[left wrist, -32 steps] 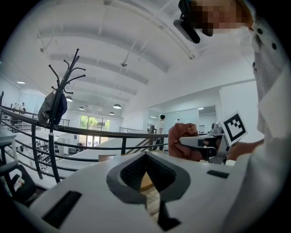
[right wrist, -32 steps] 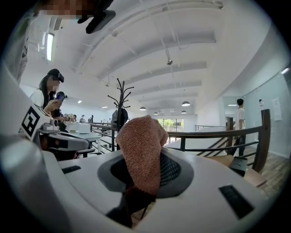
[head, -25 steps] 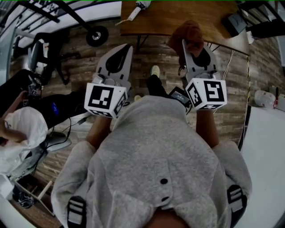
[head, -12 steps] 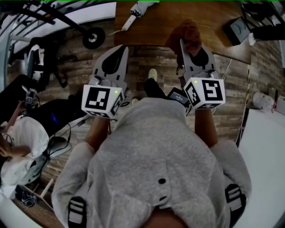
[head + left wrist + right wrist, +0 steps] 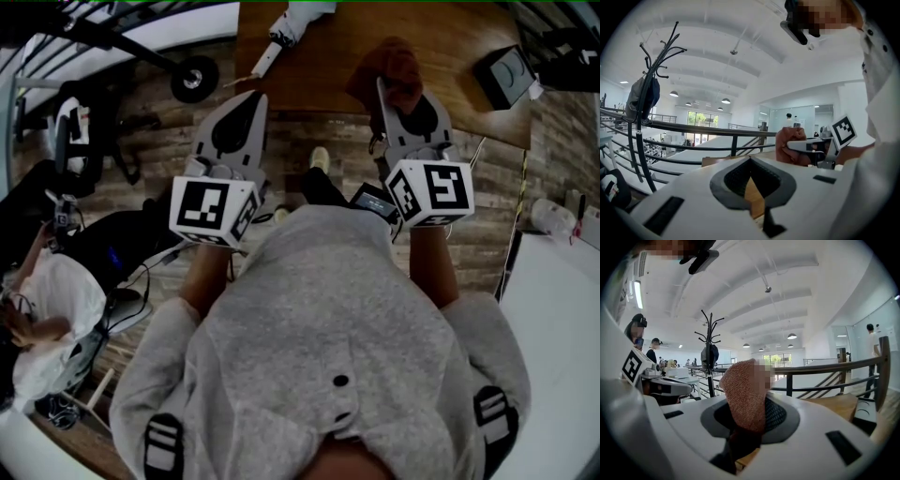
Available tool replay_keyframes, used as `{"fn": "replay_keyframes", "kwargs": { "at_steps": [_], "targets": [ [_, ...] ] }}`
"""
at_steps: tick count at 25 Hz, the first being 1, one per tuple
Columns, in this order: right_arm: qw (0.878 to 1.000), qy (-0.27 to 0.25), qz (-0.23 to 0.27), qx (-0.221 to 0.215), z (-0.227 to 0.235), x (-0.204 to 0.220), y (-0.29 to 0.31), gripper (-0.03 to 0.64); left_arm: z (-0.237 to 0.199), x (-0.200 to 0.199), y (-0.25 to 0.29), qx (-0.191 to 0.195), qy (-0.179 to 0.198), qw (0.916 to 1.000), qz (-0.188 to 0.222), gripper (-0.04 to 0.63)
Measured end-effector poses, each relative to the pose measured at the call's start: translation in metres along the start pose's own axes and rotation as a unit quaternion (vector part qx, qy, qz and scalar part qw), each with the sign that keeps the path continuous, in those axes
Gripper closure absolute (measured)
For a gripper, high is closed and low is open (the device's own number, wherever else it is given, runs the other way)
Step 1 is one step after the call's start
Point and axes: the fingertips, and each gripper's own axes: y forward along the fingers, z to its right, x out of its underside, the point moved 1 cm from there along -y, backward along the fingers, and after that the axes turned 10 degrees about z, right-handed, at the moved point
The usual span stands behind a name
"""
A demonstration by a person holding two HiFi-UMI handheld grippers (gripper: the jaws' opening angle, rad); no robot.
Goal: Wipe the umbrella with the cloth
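A white folded umbrella [image 5: 292, 19] lies at the far edge of the wooden table [image 5: 459, 84], only partly in the head view. My right gripper [image 5: 382, 86] is shut on a reddish-brown cloth [image 5: 392, 70], which hangs over the table's near edge, right of the umbrella. In the right gripper view the cloth [image 5: 743, 397] sticks up from between the pressed jaws. My left gripper [image 5: 259, 96] is shut with nothing in it, just short of the table's near edge below the umbrella. From the left gripper view [image 5: 751, 161] only table wood shows through the jaw hollow, with the cloth [image 5: 790, 146] off to the right.
A black box [image 5: 506, 75] sits at the table's right end. A wheeled frame [image 5: 192, 77] and a seated person [image 5: 42, 309] are on the left, and a white desk [image 5: 553, 309] on the right. A railing [image 5: 693, 129] and coat rack [image 5: 644, 98] stand beyond the table.
Both grippers have moved forward toward the table. More of the umbrella shows at the top, and the cloth now overlaps the table's edge.
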Motion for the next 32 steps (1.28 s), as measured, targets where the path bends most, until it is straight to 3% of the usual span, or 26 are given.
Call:
{"fn": "replay_keyframes", "kwargs": {
  "at_steps": [20,32],
  "targets": [
    [0.998,0.014,0.016,-0.052,0.052,-0.022,0.068,0.506,-0.012,-0.021,0.072,-0.035,0.016,0.9993,-0.003,0.583],
    [0.998,0.019,0.023,-0.058,0.072,-0.024,0.082,0.508,-0.022,-0.019,0.087,-0.052,0.03,0.9981,-0.011,0.583]
  ]
}}
